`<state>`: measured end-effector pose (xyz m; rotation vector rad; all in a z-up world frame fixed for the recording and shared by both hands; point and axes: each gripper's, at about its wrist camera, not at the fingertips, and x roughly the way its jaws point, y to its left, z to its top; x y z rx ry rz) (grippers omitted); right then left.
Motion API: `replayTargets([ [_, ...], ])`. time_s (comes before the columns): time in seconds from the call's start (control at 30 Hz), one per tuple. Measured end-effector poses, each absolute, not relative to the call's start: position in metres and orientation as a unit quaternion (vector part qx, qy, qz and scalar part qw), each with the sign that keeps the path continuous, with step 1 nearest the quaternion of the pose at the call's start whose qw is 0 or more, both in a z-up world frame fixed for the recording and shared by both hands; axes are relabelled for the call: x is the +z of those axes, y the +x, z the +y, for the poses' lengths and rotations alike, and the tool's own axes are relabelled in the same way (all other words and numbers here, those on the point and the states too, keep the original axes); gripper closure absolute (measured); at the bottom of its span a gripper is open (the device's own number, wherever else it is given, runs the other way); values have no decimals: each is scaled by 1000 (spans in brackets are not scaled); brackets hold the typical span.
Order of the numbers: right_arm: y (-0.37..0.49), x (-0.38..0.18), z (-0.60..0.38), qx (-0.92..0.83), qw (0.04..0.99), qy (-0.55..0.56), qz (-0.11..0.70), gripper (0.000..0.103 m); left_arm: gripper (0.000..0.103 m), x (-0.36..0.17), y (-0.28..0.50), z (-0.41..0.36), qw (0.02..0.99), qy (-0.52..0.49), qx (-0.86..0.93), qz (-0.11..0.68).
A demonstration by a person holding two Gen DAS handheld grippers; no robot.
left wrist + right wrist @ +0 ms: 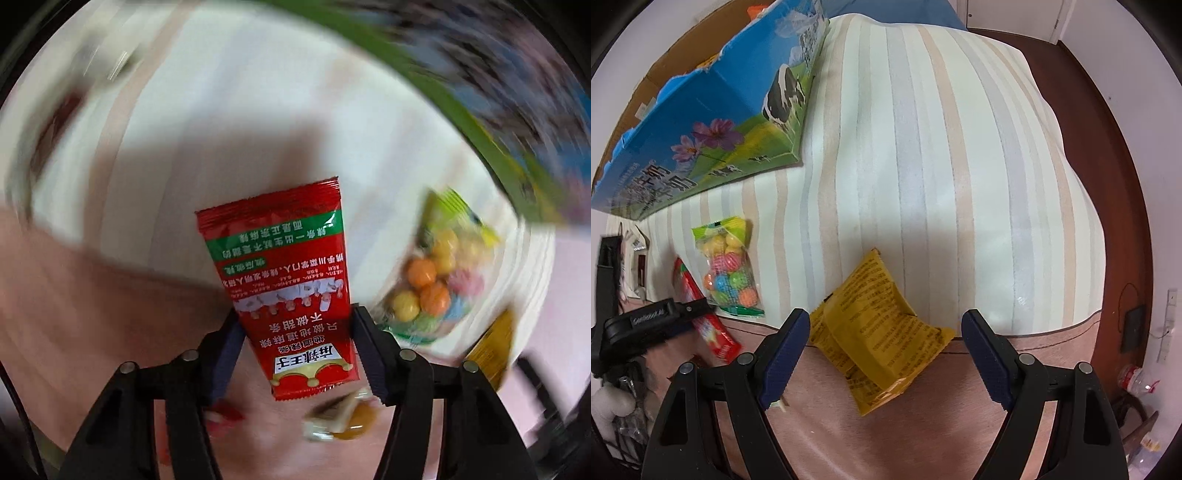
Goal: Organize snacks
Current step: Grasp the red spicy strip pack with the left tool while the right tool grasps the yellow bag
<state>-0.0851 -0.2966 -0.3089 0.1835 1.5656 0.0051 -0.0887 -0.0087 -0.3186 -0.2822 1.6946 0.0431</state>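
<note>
My left gripper (295,325) is shut on a red spicy-snack packet (284,280), held up above the striped bed cover; the same packet shows in the right wrist view (701,314) in the left gripper. A clear bag of coloured candy balls (436,280) lies to its right, also in the right wrist view (729,266). My right gripper (884,325) is open, its fingers either side of a yellow snack packet (879,339) lying on the bed; the yellow packet's edge shows in the left wrist view (495,347).
An open blue and green milk carton box (713,122) stands on the bed at back left, blurred in the left wrist view (498,122). A small wrapped snack (340,417) lies below the left gripper. The bed's dark wooden frame (1108,147) runs along the right.
</note>
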Motion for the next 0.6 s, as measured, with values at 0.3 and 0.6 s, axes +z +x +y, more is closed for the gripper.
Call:
replayTargets([
  [0.3,-80,-338,-243,79,676,-74,729,18,47,-292,-66,-41,674,108,-52,729],
  [0.6,-85,-355,-296,0,631,249,735,34,40,-293,-59,1,653,-22,-38,756],
])
